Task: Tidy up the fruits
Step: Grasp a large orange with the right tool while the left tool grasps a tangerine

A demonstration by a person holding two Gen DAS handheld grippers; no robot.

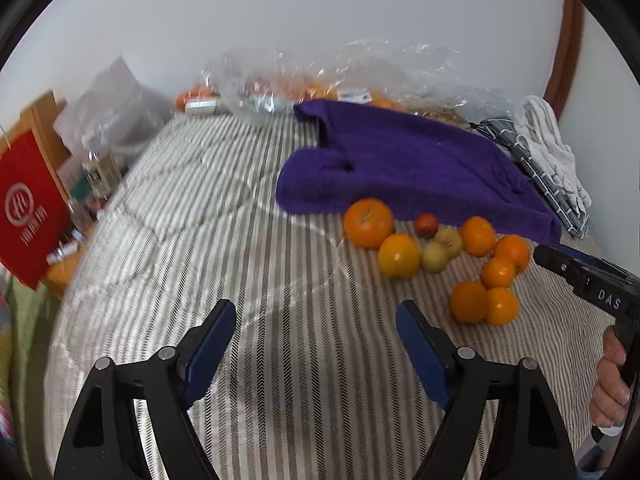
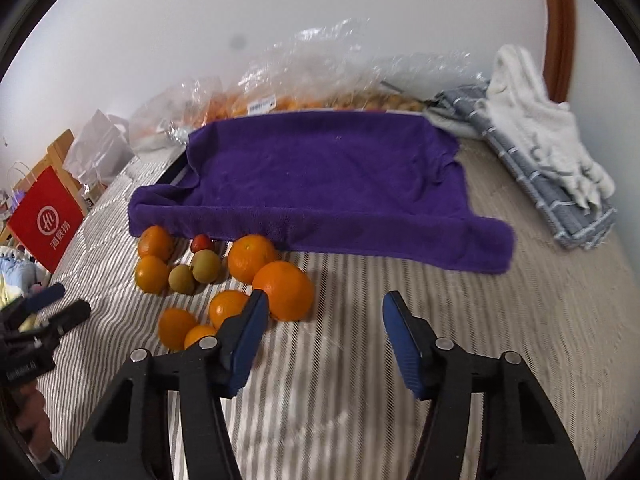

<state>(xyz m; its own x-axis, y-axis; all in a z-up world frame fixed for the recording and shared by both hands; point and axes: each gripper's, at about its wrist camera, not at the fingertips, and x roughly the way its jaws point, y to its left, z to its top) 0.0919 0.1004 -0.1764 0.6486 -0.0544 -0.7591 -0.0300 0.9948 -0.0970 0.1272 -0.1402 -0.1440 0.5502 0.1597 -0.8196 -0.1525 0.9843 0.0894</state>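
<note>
The right claw [image 2: 320, 320] is hovering wide and empty, the round orange fruits [image 2: 282, 290] lying at ten o'clock; the left claw [image 1: 316, 328] is gaping empty too.

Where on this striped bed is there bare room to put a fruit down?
Bare striped cover lies left of the purple towel, toward the red bag. More lies right of the fruit pile, below the towel, beside the folded cloths. It is crowded around the pile and along the wall, where plastic bags sit.

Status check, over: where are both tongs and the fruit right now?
Left tongs open, empty, over striped cover. Right tongs open, empty, beside largest orange. Fruit pile loose before purple towel. Nothing blocking.
</note>
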